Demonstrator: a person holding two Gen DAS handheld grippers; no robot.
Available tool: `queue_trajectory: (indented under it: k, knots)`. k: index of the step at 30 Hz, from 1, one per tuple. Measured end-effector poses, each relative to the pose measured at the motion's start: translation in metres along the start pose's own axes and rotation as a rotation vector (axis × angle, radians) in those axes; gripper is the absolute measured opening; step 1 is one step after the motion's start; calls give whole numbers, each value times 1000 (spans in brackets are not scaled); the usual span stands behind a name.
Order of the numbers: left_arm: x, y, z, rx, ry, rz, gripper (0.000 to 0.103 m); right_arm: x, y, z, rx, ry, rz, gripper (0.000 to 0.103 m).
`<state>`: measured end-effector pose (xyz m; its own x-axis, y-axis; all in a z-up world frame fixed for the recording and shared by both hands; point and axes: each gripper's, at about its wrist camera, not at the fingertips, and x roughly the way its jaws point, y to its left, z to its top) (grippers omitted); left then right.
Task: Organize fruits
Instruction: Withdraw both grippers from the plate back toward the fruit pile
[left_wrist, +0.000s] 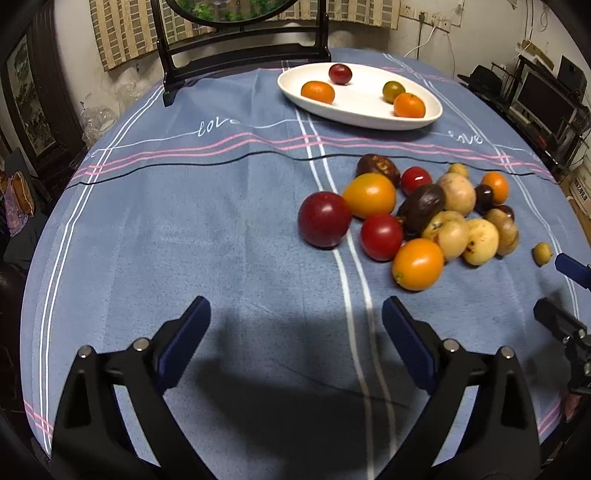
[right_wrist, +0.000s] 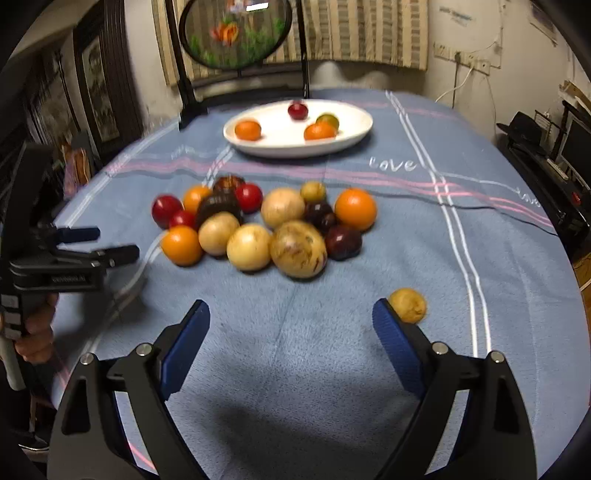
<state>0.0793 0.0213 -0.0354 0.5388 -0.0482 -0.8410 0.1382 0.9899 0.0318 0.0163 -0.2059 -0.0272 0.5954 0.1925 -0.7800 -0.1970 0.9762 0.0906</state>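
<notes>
Both grippers hang over the blue striped tablecloth with nothing between their fingers. On the left gripper the blue pads stand wide apart above bare cloth, just near of the fruit pile. On the right gripper the jaws are likewise spread wide; its right pad sits just beside a small yellow fruit that lies alone, near and right of the pile, though whether they touch cannot be told.

Seen from the right wrist, the pile lies mid-table: red, orange, pale yellow and dark purple fruits packed against one another. A speckled yellow fruit at its near edge is egg-shaped, its long axis running left to right. In the left wrist view a dark oblong fruit lies with its long axis slanting from near-left to far-right, and a brown one lies at the pile's far edge.

Farther off sits a white oval dish, its long axis across the table, holding two orange fruits, one red and one greenish. A hand grips the left tool's handle at the left edge of the right wrist view.
</notes>
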Motion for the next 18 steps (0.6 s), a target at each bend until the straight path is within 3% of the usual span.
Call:
queue_trajectory:
  k: [7,18]
  knots:
    - [12,8,5,-17,18,-7,96,21,1,10,-5,49,1,89]
    - [30,21,12,-30,46,3,96,49,6,24,-16,106,5,73]
